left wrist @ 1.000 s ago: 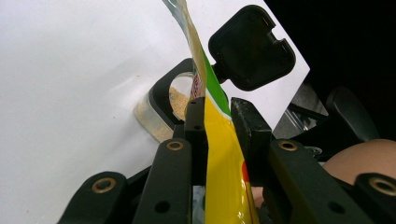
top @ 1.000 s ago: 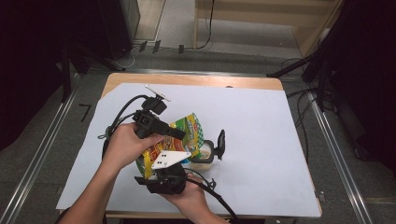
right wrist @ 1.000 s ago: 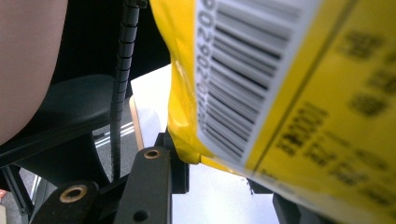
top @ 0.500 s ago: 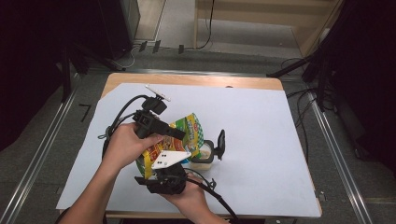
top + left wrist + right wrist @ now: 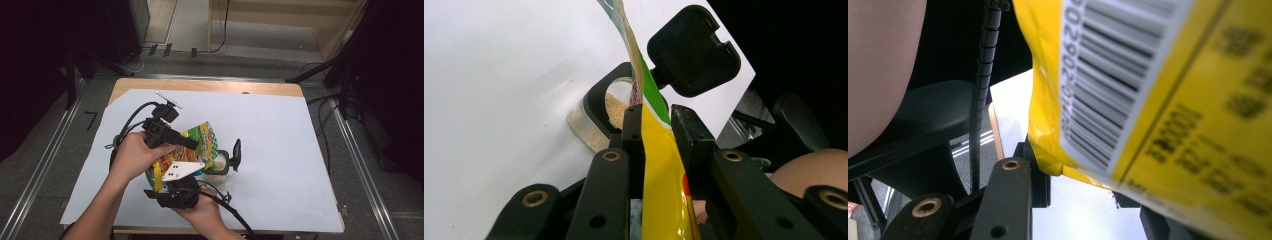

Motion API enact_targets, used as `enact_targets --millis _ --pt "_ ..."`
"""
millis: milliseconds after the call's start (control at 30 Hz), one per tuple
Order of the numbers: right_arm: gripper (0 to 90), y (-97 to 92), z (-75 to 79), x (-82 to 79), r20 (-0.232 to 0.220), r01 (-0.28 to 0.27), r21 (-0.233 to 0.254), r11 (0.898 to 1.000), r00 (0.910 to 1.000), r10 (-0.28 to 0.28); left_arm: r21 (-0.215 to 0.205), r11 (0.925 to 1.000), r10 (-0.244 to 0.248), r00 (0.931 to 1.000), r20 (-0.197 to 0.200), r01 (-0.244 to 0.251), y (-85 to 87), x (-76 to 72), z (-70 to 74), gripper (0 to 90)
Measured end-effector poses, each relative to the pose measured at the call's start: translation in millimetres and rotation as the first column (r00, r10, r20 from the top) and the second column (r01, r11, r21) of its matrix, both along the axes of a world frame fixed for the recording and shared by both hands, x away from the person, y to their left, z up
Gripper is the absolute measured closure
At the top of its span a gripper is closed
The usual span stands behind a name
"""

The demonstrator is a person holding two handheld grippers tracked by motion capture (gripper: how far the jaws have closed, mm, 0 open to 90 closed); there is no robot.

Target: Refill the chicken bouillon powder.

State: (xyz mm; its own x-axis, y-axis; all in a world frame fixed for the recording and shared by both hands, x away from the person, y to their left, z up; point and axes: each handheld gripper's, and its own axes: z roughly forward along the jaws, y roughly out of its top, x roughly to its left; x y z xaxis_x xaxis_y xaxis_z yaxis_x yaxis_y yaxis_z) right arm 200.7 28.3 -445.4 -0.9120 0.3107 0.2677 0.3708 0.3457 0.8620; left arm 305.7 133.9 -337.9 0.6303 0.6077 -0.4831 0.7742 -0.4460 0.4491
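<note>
Both tools are on the yellow and green pouch (image 5: 192,147) at the near middle of the worktop (image 5: 280,150), which carries a white sheet. In the high view the left tool (image 5: 192,145) comes in from the left, gripped by the person's left hand (image 5: 134,156), and its jaws reach across the upper part of the pouch. The left gripper view makes it clear: the two black jaws are pinched narrow on the pouch's thin edge (image 5: 658,150), with yellow film running up between them and a green band above. The right tool (image 5: 186,176), with its grey three-cornered plate on top, sits below in the right hand (image 5: 202,212) and takes the pouch from the near side. In the right gripper view the pouch's barcode panel (image 5: 1128,85) looms close over the jaws, and its yellow lower corner sits down between them, so this tool is holding the pouch too. The pouch is up off the sheet and tilted, its top leaning towards a small clear container (image 5: 216,164) just to its right. That container stands on the sheet with pale powder inside (image 5: 614,106), and its black flip lid (image 5: 694,50) stands open on the far side.
</note>
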Motion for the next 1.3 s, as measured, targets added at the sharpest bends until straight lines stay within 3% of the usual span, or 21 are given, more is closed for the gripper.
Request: enact_targets --millis 1300 --pt "67.8 -3.1 0.2 -0.1 -0.013 0.015 0.000 1.000 0.9998 -0.015 -0.001 0.9999 -0.015 0.9999 -0.003 0.015 -5.2 3.2 -1.5 77.5"
